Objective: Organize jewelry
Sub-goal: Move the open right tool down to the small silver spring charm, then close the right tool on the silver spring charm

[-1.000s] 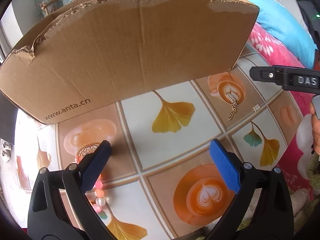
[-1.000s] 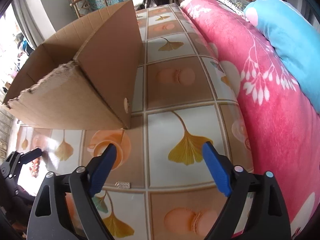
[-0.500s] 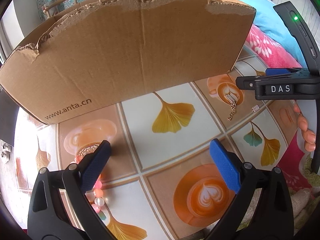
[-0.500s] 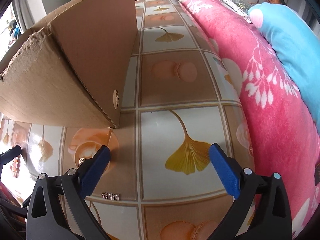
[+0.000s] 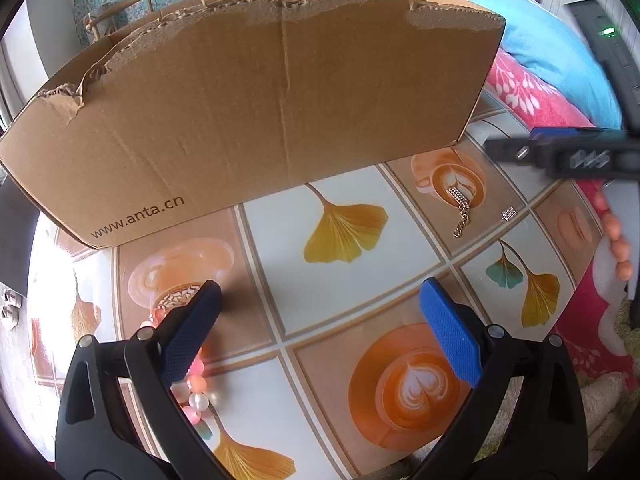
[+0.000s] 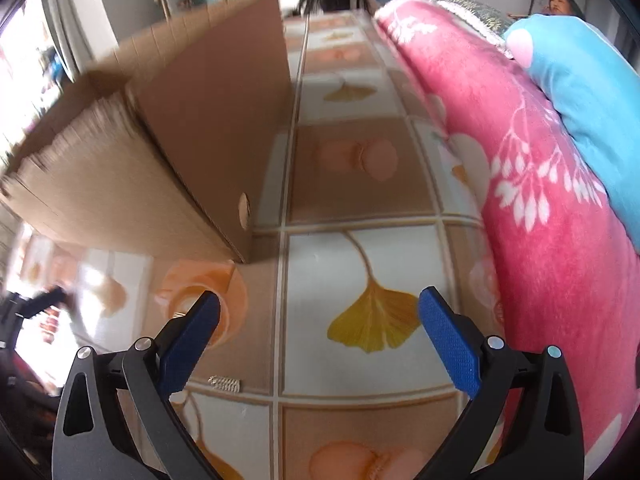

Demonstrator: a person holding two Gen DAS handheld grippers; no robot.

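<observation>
1. 2 grippers are over the patterned table (image 5: 344, 320), both angled down at it. The left gripper (image 5: 320, 328) stands wide open with nothing between its pads, and the bead bracelet (image 5: 196, 384) lies right at its left finger, partly hidden under it.
2. The right gripper (image 6: 320, 336) has just been opening and now stands spread wide, empty too. The small silver clip (image 6: 225, 383) sits just inside its left finger, low in the right wrist view, its long axis running across the gap from finger to finger.
3. A little farther out, the gold chain (image 5: 462, 210) stretches away from the left gripper, lengthwise toward the box. In the left wrist view the right gripper (image 5: 560, 156) hangs just beside it, so my call is that the right hand is the nearer one for both chain and clip (image 5: 509, 213).
4. Farthest back stands the cardboard box (image 5: 256, 120), open-topped, its near corner close beyond the chain. Likely the drop-off spot.
</observation>
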